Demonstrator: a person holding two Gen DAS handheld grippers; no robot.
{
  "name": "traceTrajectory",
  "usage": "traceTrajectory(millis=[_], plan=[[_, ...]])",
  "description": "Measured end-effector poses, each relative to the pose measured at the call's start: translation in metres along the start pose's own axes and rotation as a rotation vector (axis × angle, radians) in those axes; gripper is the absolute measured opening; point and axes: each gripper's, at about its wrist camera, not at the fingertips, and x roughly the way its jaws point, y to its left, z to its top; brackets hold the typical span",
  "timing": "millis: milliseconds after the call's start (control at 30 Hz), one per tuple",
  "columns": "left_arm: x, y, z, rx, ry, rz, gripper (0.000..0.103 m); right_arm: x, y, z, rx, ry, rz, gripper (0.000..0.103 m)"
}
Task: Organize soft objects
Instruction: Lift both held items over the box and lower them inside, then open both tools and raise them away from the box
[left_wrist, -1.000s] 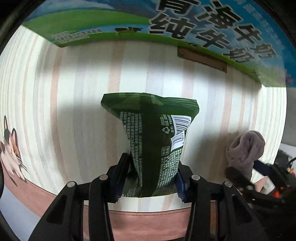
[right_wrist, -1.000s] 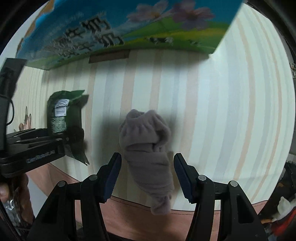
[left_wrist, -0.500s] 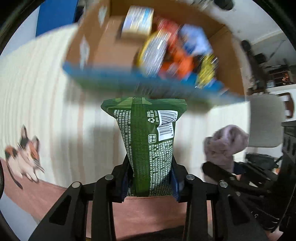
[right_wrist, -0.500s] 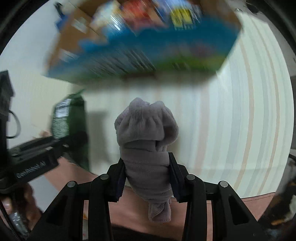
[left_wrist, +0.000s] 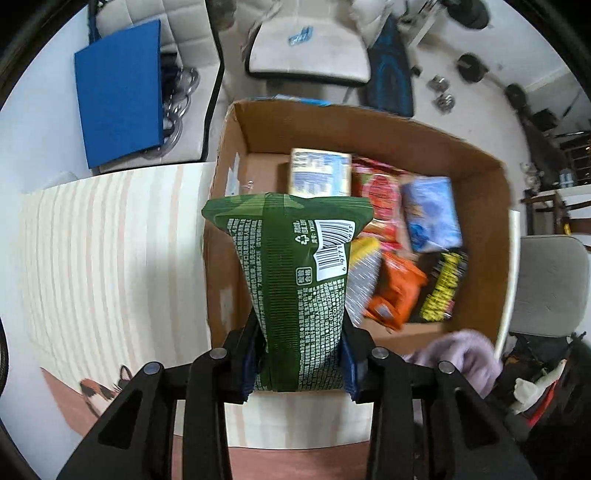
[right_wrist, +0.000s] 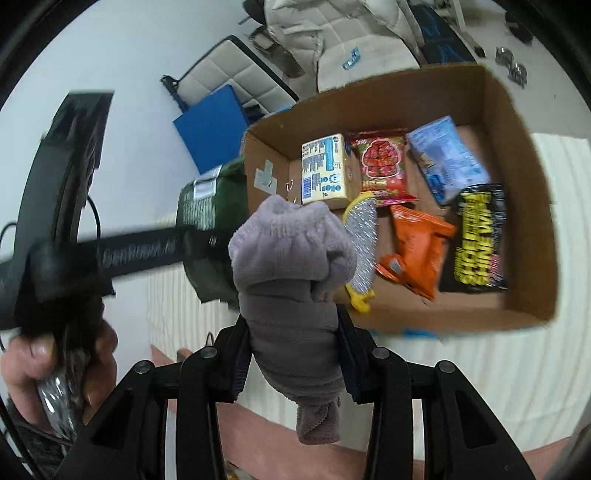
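My left gripper (left_wrist: 301, 360) is shut on a green snack bag (left_wrist: 295, 280) and holds it above the near left edge of an open cardboard box (left_wrist: 369, 122). My right gripper (right_wrist: 293, 349) is shut on a rolled grey-purple sock (right_wrist: 291, 273), held in the air in front of the box (right_wrist: 517, 155). The sock also shows at the lower right of the left wrist view (left_wrist: 461, 354). The green bag (right_wrist: 210, 218) and the left gripper's arm show at the left of the right wrist view.
The box holds several snack packs: a yellow-blue carton (right_wrist: 325, 173), a red pack (right_wrist: 382, 166), a blue pack (right_wrist: 448, 158), an orange pack (right_wrist: 417, 243), a black-yellow pack (right_wrist: 478, 240). It stands on a striped tablecloth (left_wrist: 110, 240). Chairs and a blue board (left_wrist: 118, 92) lie beyond.
Both grippers have risen with their loads from table level to above the box, so its inside now shows. The right gripper closed on the sock.
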Motion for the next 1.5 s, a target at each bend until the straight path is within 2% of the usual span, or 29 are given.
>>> traceTrajectory(millis=[167,400,467,500,567,633,867,967,1033,1100,1133,1300,1433,1467,1500], plan=[[0.035,0.001,0.029,0.007,0.081,0.053,0.034,0.054,-0.011,0.018,0.089,0.055,0.022,0.043],[0.086,0.005,0.046,0.028,0.197,0.081,0.034,0.091,-0.011,0.030,0.117,0.072,-0.001,0.044],[0.099,0.008,0.046,0.014,0.241,0.080,0.034,0.111,-0.011,0.033,0.109,0.133,-0.026,0.046],[0.102,0.009,0.045,0.007,0.250,0.076,0.035,0.120,-0.013,0.033,0.117,0.172,-0.036,0.050],[0.102,0.012,0.044,-0.005,0.252,0.073,0.036,0.123,-0.015,0.033,0.119,0.181,-0.052,0.061],[0.097,0.014,0.043,-0.008,0.234,0.076,0.043,0.118,-0.016,0.032,0.110,0.165,-0.068,0.069],[0.069,0.013,0.035,0.004,0.166,0.065,0.063,0.089,-0.018,0.030,0.074,0.143,-0.093,0.070],[0.053,0.013,0.028,-0.013,0.108,0.029,0.076,0.065,-0.019,0.029,0.054,0.112,-0.125,0.079],[0.043,0.012,0.021,-0.021,0.063,0.014,0.090,0.046,-0.023,0.028,0.038,0.083,-0.157,0.080],[0.031,0.009,0.010,-0.019,0.014,0.013,0.093,0.026,-0.026,0.026,0.018,0.055,-0.205,0.081],[0.025,0.007,0.003,-0.020,-0.014,0.010,0.099,0.016,-0.028,0.023,0.007,0.042,-0.224,0.083],[0.005,-0.006,-0.040,0.001,-0.112,-0.002,0.101,-0.028,-0.047,0.011,0.016,-0.017,-0.305,0.085],[-0.013,-0.019,-0.065,0.018,-0.195,0.030,0.101,-0.046,-0.055,0.001,0.006,-0.047,-0.358,0.085],[-0.017,-0.021,-0.070,0.022,-0.210,0.034,0.101,-0.051,-0.056,-0.001,-0.002,-0.055,-0.380,0.087],[-0.022,-0.024,-0.075,0.025,-0.230,0.035,0.102,-0.054,-0.055,-0.002,-0.009,-0.061,-0.400,0.097]])
